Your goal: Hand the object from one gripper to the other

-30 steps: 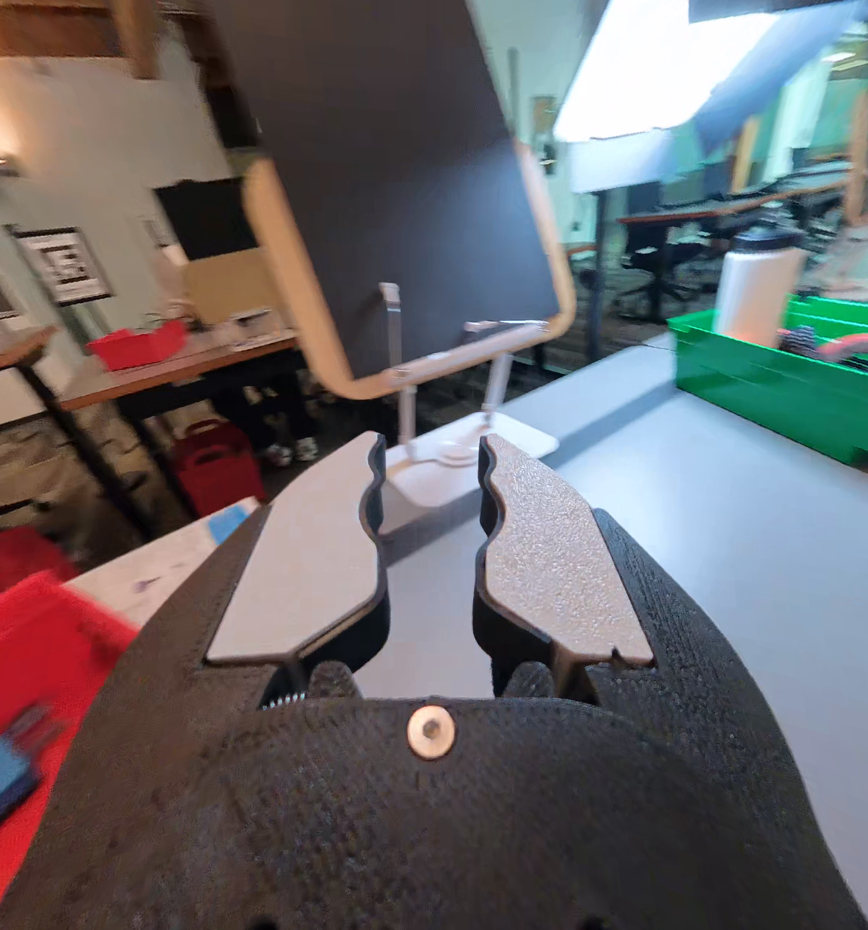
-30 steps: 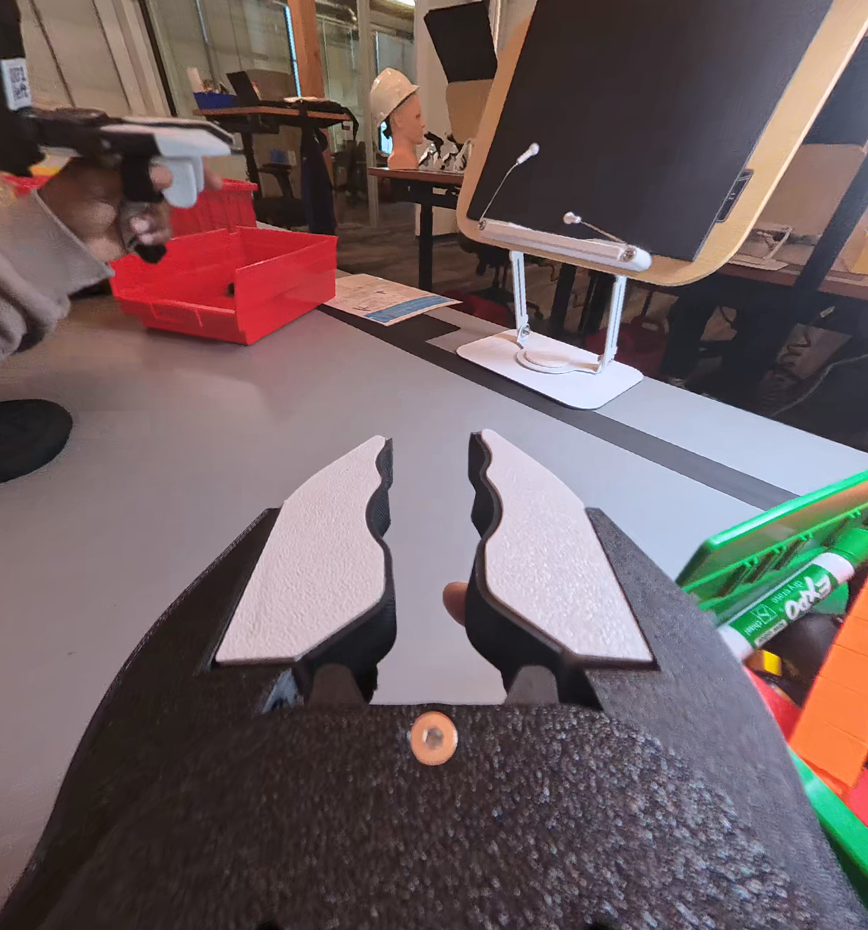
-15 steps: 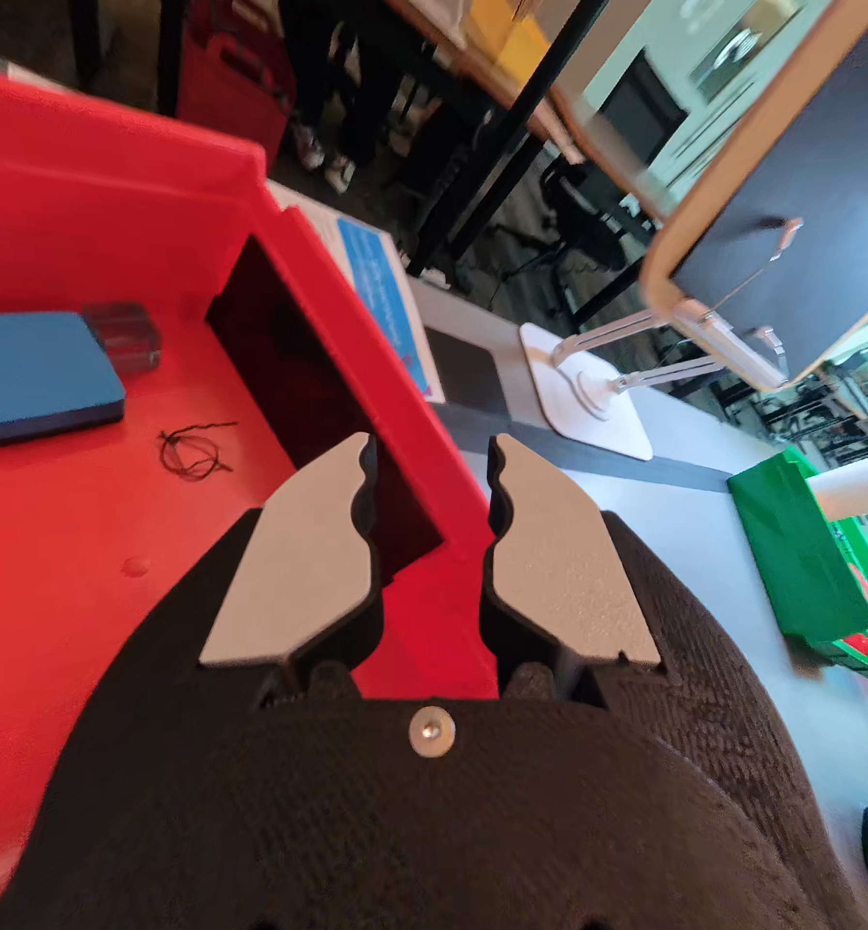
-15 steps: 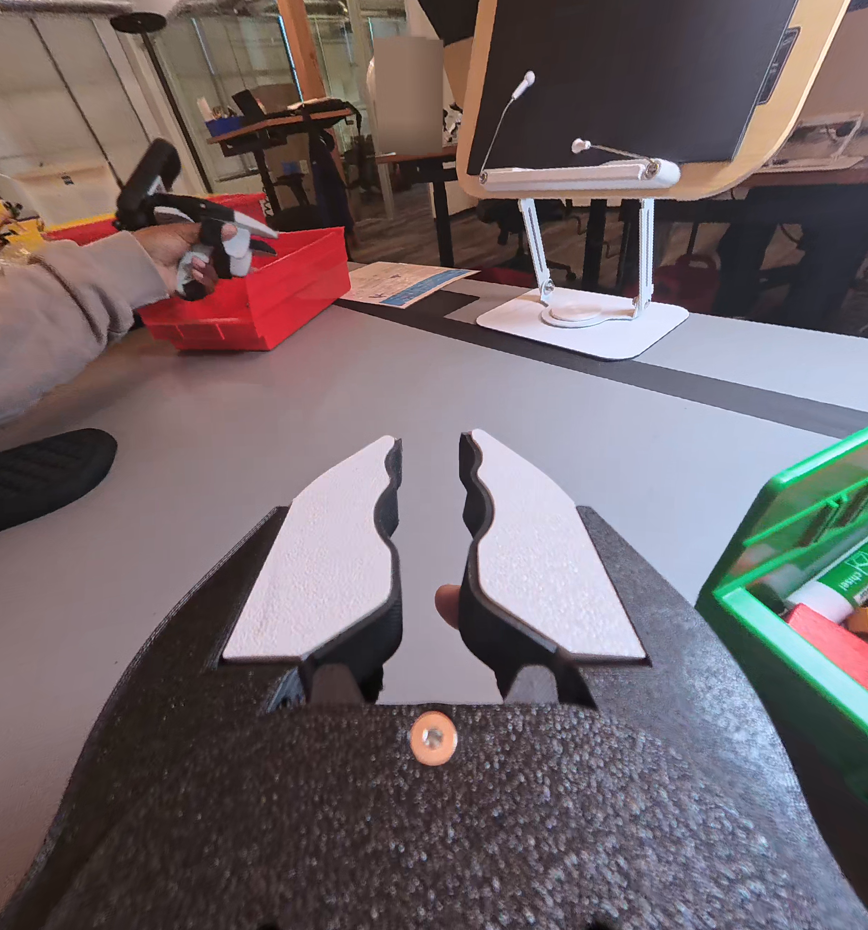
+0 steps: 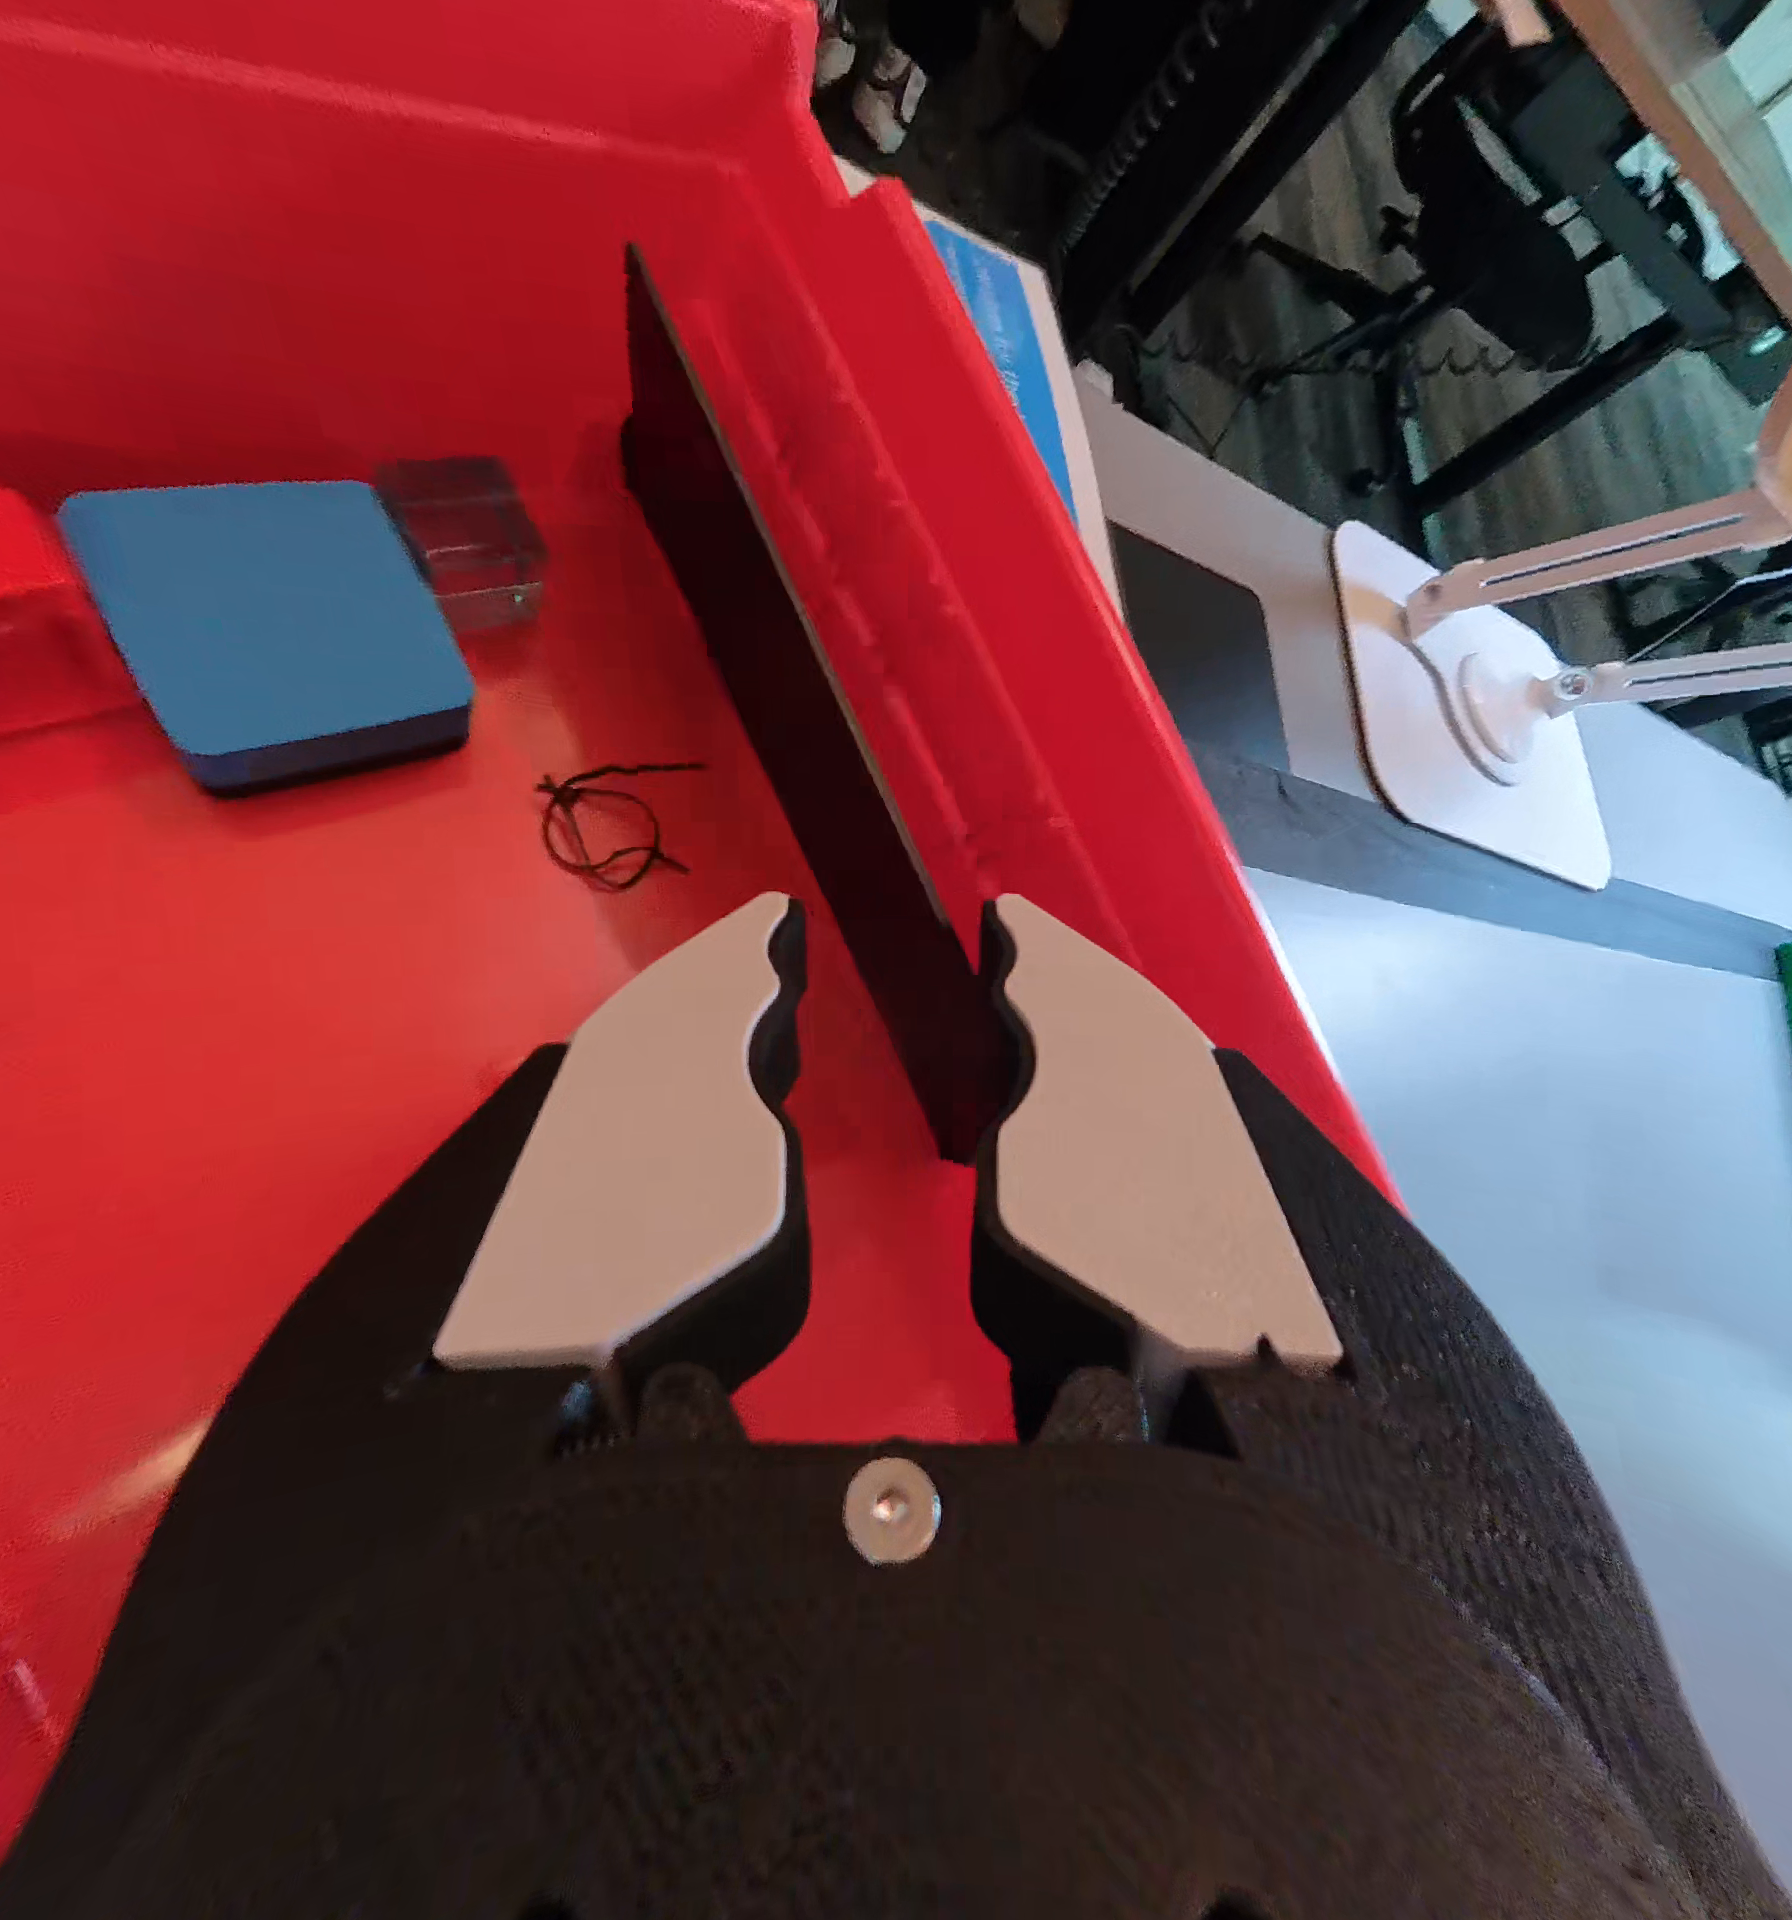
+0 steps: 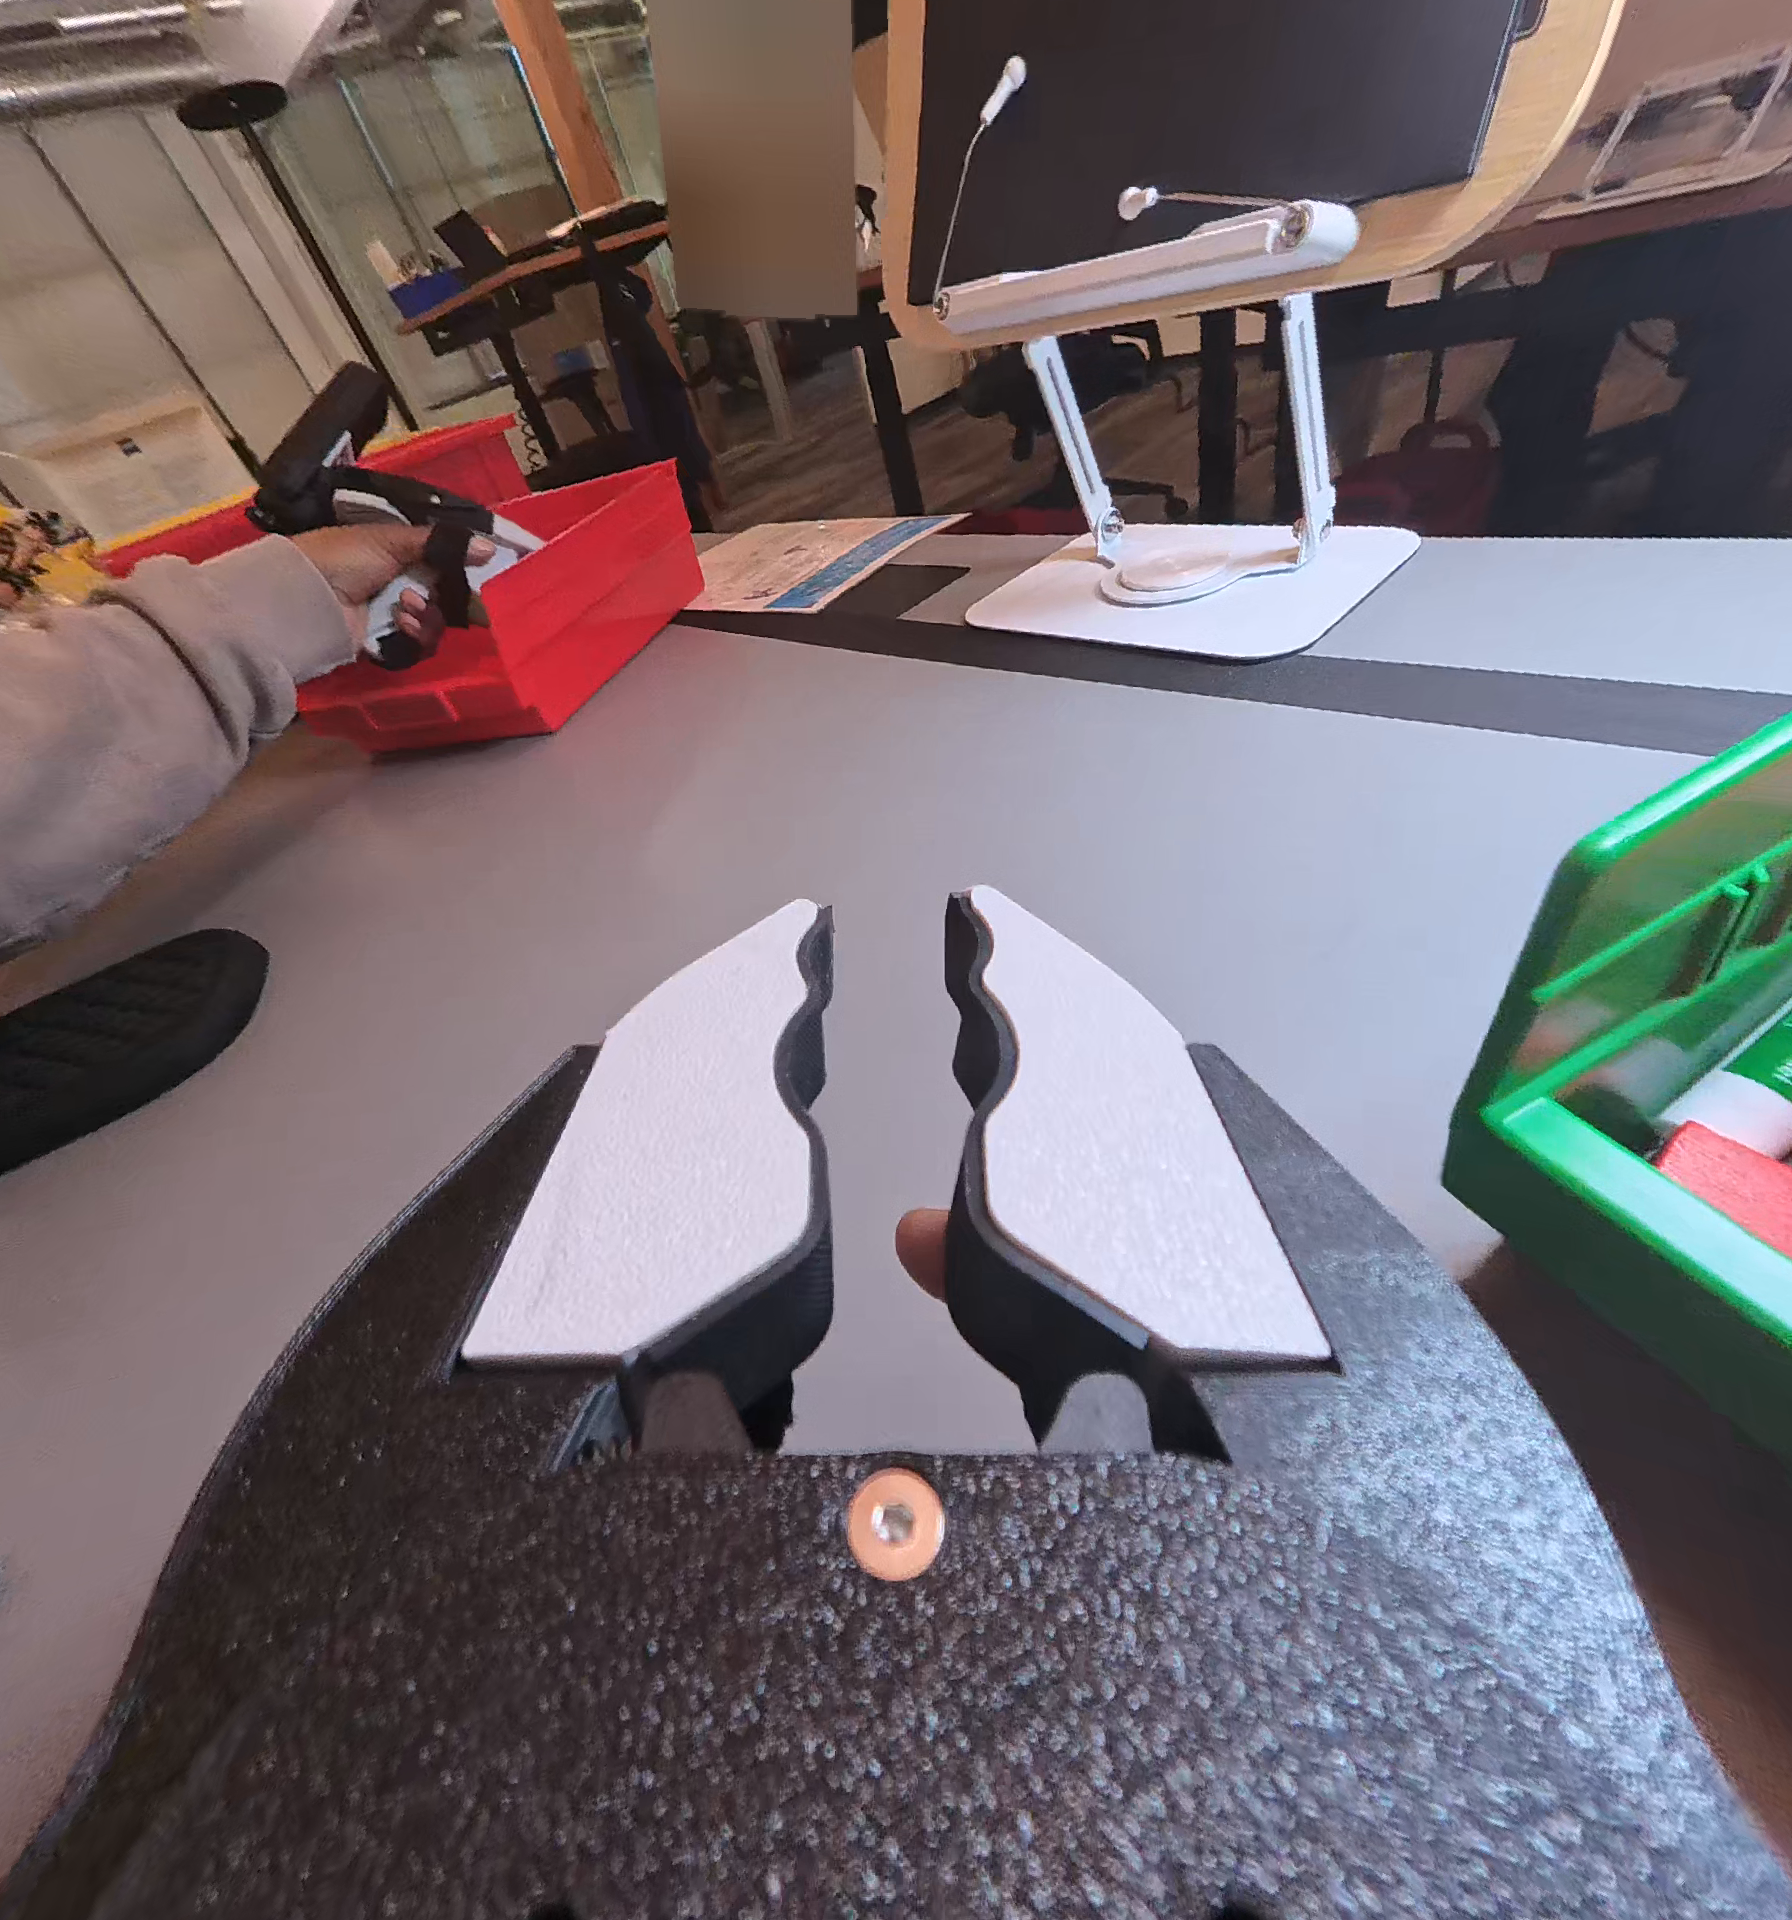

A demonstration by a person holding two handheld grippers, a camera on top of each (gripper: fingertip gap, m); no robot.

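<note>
My left gripper (image 5: 887,925) is open and empty, tilted down inside a red bin (image 5: 248,260). On the bin floor lie a flat blue pad (image 5: 258,623), a small clear box (image 5: 466,540) beside it and a knot of black thread (image 5: 606,821). A black divider (image 5: 798,707) stands along the bin's right wall, its near end between my fingertips. My right gripper (image 6: 887,909) is open and empty above the grey table (image 6: 1079,831). The right wrist view shows the left gripper (image 6: 424,520), held by a hand, pointing into the red bin (image 6: 559,623).
A green bin (image 6: 1650,1174) with a marker and coloured blocks sits at the right. A white stand (image 6: 1193,592) holding a dark board stands at the table's far edge, next to a paper sheet (image 6: 819,566). A black pad (image 6: 81,1049) lies at the left. The knot of black thread (image 5: 606,821) is about 6 cm from my left fingertips.
My left gripper swung from facing the board stand down into the red bin and moved deeper in. My right gripper drew back a little and stayed open.
</note>
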